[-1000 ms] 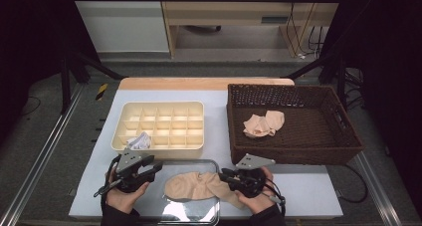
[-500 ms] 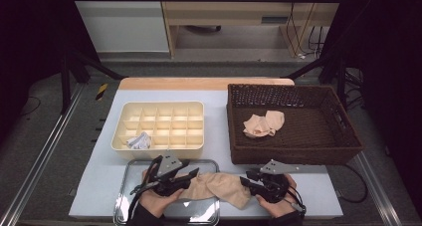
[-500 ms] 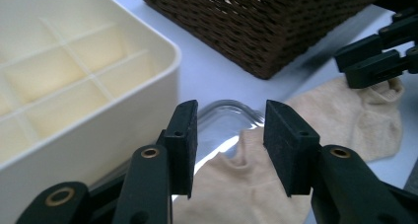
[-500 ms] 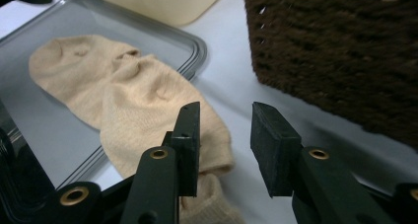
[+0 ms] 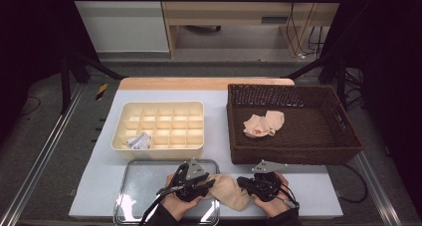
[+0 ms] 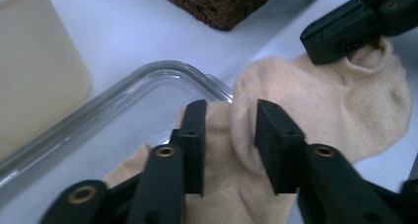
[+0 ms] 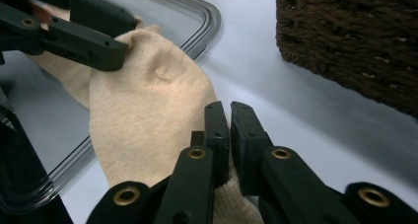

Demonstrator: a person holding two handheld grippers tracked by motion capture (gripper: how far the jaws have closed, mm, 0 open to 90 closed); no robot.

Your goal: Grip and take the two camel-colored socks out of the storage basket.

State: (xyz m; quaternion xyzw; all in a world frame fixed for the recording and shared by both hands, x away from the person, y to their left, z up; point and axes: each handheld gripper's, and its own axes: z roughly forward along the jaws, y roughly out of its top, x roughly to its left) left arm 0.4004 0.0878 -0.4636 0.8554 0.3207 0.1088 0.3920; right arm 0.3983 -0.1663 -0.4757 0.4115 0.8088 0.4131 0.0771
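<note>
Right tongs [image 7: 229,120] were clenched on the edge of the beige sock [image 7: 148,115], jaws nearly together with only a thin bit of fabric pinched between them. Their jaws had just been closing on it. Left tongs [image 6: 230,135] straddled a raised fold of the same sock; jaws had just been closing too, and the fold bunched between the pads, though firm pressure couldn't be told from the left gripper view.

In the high view the sock [image 5: 230,191] stretched between left tongs [image 5: 206,185] and right tongs [image 5: 243,182], one end over the right rim of the clear tray [image 5: 130,186], the other end on the white counter [image 5: 308,186] just by the right tongs. A hand gripped each tool from below.

Beyond the left tongs sat the cream divided box [image 5: 159,124], with a small white crumpled item [image 5: 139,140] in a near-left cell. Beyond the right tongs stood the dark wicker basket [image 5: 343,136], holding another beige sock [image 5: 263,124], well apart from both tongs.
</note>
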